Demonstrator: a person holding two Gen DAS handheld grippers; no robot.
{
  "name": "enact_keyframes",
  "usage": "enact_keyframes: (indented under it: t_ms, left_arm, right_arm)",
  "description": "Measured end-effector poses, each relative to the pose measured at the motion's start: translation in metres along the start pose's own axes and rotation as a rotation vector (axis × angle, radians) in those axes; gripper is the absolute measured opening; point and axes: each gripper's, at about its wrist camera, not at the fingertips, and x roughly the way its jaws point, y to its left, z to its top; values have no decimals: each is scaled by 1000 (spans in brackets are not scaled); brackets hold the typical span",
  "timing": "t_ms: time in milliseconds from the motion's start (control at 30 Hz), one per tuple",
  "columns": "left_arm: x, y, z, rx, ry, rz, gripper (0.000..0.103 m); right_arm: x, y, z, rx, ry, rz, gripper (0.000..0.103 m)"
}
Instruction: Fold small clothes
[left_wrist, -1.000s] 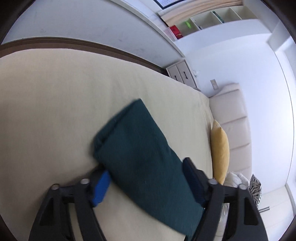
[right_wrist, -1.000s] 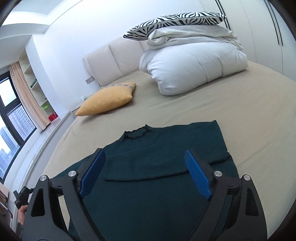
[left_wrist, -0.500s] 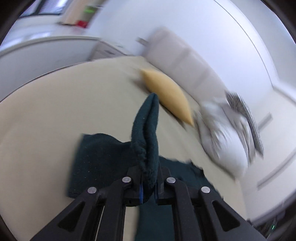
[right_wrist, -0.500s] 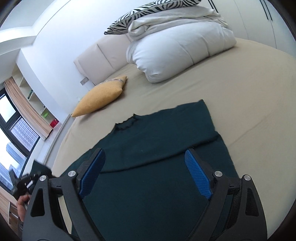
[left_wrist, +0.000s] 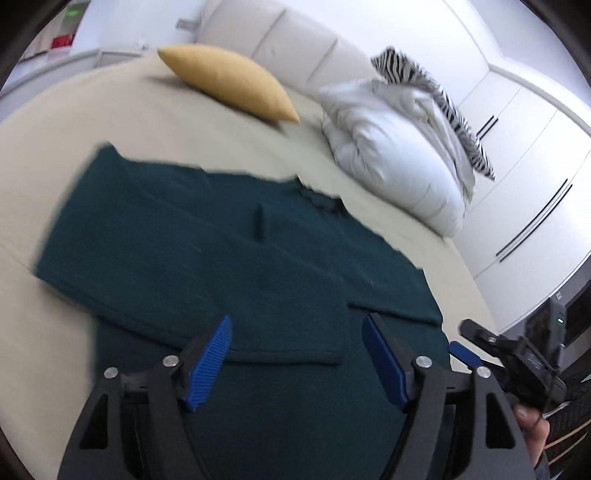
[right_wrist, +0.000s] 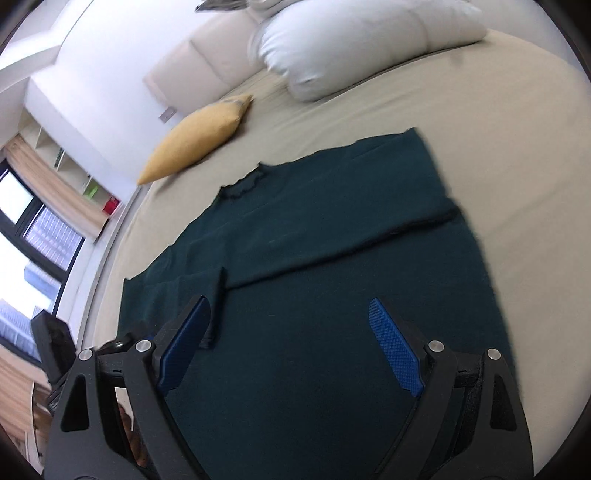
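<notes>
A dark green sweater (left_wrist: 221, 251) lies flat on the beige bed (left_wrist: 92, 122), collar toward the pillows. One sleeve (left_wrist: 207, 295) is folded across its body, the cuff just ahead of my left gripper (left_wrist: 297, 325). That gripper's jaws are opening, with nothing between the blue pads. In the right wrist view the sweater (right_wrist: 332, 229) fills the middle, and the other sleeve (right_wrist: 351, 243) lies folded over the chest. My right gripper (right_wrist: 288, 306) hovers open over the lower body of the sweater, holding nothing. It also shows at the right edge of the left wrist view (left_wrist: 463, 338).
A yellow cushion (left_wrist: 229, 81) lies near the padded headboard (left_wrist: 295, 40). A white duvet bundle (left_wrist: 399, 147) with a zebra pillow (left_wrist: 436, 96) sits at the head of the bed. White wardrobe doors (left_wrist: 524, 177) stand on the right, and a window (right_wrist: 33, 229) is on the left.
My left gripper swung the sleeve over the sweater, shut on it half a second ago, and has now let it go and opened. My right gripper sank closer to the sweater.
</notes>
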Motion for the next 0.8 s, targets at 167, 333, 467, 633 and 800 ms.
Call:
enact_keyframes:
  t_ms: [167,333,467,633,800]
  left_arm:
    - [-36,63,30,-132,-96,97,74]
    - [-48,107,43,-213,-124,142,74]
    - [-43,117,50,-225,-126,146,74]
    - [-40,127,61,-227,-127,153,74]
    - [-22,123,81,-209,-113,178,77]
  right_arm:
    - [65,63,6,-133,132,51,83]
    - [147,94,0,-151,280,-9,67]
    - [158,116,-5,-230,269,-63,19]
    - [125,137,7,-356,188,-73,7]
    - [77,155,43,-453,50,-56,7]
